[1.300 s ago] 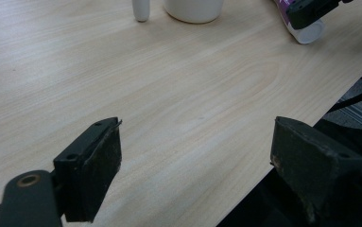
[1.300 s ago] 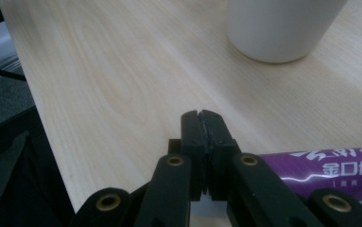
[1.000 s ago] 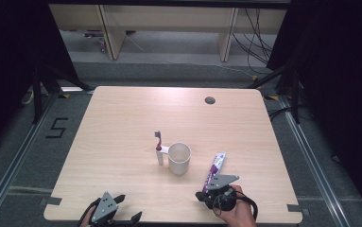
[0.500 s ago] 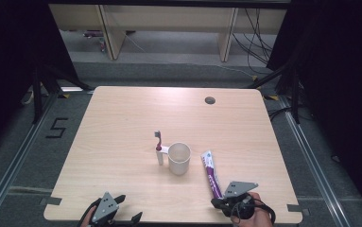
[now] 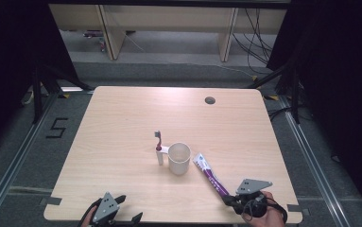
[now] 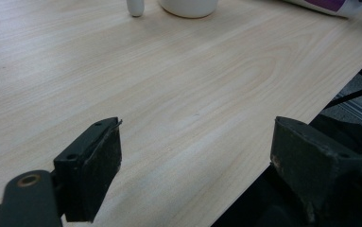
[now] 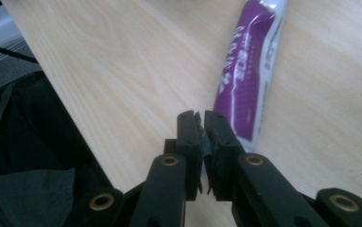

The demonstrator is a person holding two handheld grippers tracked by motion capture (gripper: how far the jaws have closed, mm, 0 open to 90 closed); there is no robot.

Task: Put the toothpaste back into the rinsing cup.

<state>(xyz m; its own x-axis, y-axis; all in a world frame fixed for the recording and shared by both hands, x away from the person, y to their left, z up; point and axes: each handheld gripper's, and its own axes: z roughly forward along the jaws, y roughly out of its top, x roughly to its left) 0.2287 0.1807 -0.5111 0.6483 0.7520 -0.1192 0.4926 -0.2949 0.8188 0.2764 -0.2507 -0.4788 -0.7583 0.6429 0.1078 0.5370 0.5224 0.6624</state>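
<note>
Low at the right of the high view: right gripper (image 5: 227,199), in a hand at the near edge of the table (image 5: 122,123). Points up and left toward the near end of the toothpaste tube (image 5: 210,174). Fingers nearly together, parted by only a thin slit after just having been opening. Nothing between them; released, not grasping.

In the right gripper view, same right gripper (image 7: 203,127) at bottom centre. Hovers just beside the lower end of the toothpaste tube (image 7: 249,80). Whether the right-hand finger brushes the tube's end: cannot tell.

Toothpaste tube: purple and white, flat on the wood. Runs on a slant from just right of the cup (image 5: 179,158) down toward the lower right corner of the high view.

Low at the left of the high view: left gripper (image 5: 127,208), at the near table edge. In the left gripper view, left gripper (image 6: 197,161) spread wide, one finger over the wood, the other past the table's edge. Empty, released.

Centre of the high view: white cup, upright. Just left of it a toothbrush (image 5: 159,146), standing on end, head up, close beside the cup. Top edge of the left gripper view: foot of the cup (image 6: 188,5) and base of the toothbrush (image 6: 135,5).

Upper right of the tabletop: small round hole (image 5: 210,100).
</note>
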